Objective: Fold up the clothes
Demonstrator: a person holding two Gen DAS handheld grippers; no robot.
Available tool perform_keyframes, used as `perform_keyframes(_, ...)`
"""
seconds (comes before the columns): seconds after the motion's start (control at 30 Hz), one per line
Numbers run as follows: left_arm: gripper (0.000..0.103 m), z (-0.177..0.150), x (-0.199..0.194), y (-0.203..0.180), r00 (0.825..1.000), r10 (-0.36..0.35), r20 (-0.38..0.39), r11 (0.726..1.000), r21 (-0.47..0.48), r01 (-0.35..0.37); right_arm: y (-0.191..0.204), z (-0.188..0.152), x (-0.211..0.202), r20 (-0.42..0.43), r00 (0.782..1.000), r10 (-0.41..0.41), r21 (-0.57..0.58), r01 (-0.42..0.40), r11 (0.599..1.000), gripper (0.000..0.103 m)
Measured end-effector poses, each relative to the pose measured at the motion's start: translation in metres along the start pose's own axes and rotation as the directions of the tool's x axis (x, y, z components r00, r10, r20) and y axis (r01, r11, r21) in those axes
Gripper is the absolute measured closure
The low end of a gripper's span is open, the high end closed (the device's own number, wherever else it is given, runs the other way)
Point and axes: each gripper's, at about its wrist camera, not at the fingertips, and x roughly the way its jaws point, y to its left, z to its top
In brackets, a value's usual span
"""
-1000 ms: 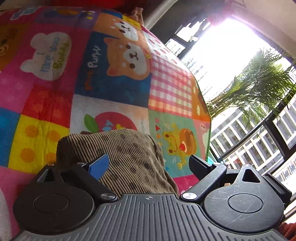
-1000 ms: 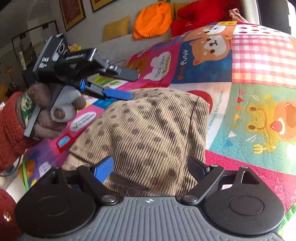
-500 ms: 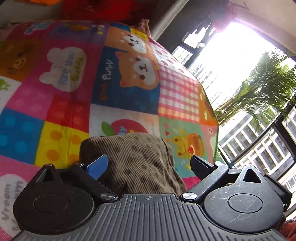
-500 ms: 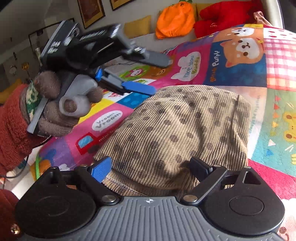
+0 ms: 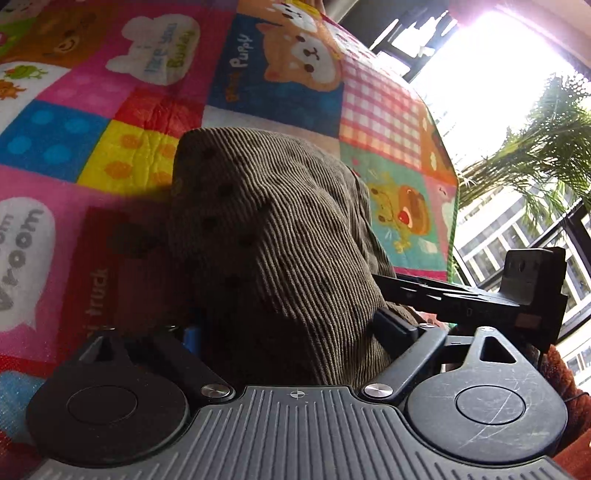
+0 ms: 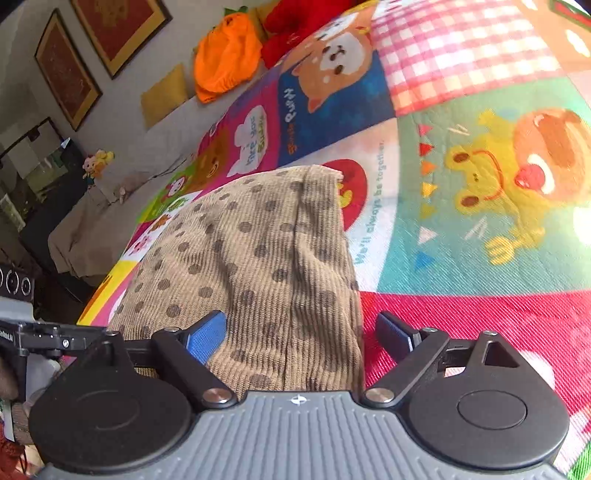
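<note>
A tan corduroy garment with dark dots (image 6: 258,266) lies folded on a colourful play mat (image 6: 461,229). It also shows in the left wrist view (image 5: 266,236), bulging up between the fingers. My left gripper (image 5: 291,328) is open, its jaws astride the near end of the garment. My right gripper (image 6: 301,332) is open too, with the garment's near edge between its fingers. The right gripper's body (image 5: 480,295) shows at the right of the left wrist view, and part of the left gripper (image 6: 44,336) at the left edge of the right wrist view.
An orange cushion (image 6: 225,59) and a red one (image 6: 295,26) lie at the mat's far end by a grey sofa (image 6: 162,122). Framed pictures (image 6: 66,70) hang on the wall. Windows and a palm (image 5: 546,147) stand beyond the mat's right edge.
Both grippers have come down low over the near end of the garment. The left gripper has dropped from above the garment to beside the right one. The garment now bunches up between the left fingers.
</note>
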Motion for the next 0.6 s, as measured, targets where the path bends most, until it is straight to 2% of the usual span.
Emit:
perform_keyframes(0.07,0.026,0.003,0.002,0.002,1.000,-0.013,0.003,1.000,0.010,0.013,0.008,0.004,0.006,-0.019,1.000,0.025,-0.020,-0.026,0.999,0.048)
perform_keyframes(0.1,0.030,0.006,0.002,0.005,1.000,-0.018,0.004,1.000,0.010,0.018,0.012,0.007,0.011,-0.028,0.999,0.035,-0.033,-0.036,0.999,0.051)
perform_keyframes(0.17,0.035,0.011,0.001,0.012,1.000,-0.011,0.015,1.000,0.008,0.011,0.021,0.014,0.020,-0.029,0.999,0.023,-0.078,-0.026,0.997,0.053)
perform_keyframes(0.27,0.038,0.028,-0.003,0.024,0.999,0.004,0.054,1.000,-0.016,-0.003,0.030,0.032,0.040,-0.022,0.999,0.022,-0.125,-0.025,0.992,0.055)
perform_keyframes(0.4,0.038,0.065,-0.001,0.052,0.988,0.078,0.132,0.997,-0.024,-0.076,0.041,0.065,0.078,0.009,0.999,0.040,-0.164,-0.038,0.986,0.056)
perform_keyframes(0.5,0.038,0.089,-0.001,0.075,0.978,0.113,0.176,0.992,-0.073,-0.101,0.048,0.089,0.111,0.051,0.998,0.047,-0.183,-0.037,0.982,0.056)
perform_keyframes(0.6,0.036,0.098,0.003,0.095,0.970,0.125,0.208,0.989,-0.106,-0.105,0.047,0.107,0.142,0.079,0.995,0.052,-0.164,-0.039,0.986,0.056)
